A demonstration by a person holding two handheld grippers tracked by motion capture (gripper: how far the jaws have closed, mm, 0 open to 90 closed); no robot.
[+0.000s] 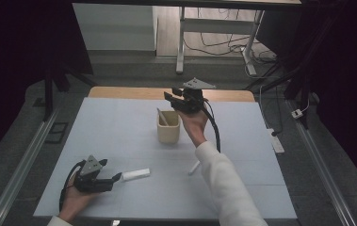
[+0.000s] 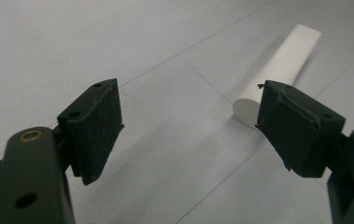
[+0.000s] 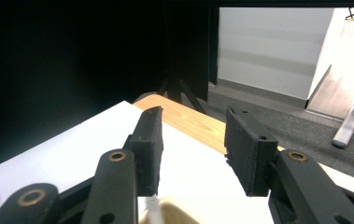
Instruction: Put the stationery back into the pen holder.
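Over white table [image 1: 119,127], right gripper [image 1: 170,97] hovers above cup [image 1: 168,127], jaws apart, empty.

A beige cup [image 1: 168,128] stands mid-table with a stick leaning inside. The right gripper [image 1: 172,99] hovers just above its far rim. At near left, the left gripper [image 1: 115,178] lies beside a white cylinder [image 1: 136,174].

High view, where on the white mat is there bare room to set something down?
Free: the far left corner, left of the beige cup, and the near right corner, past the white sleeve. Crowded: the near left, where the left tongs meet the white bar.
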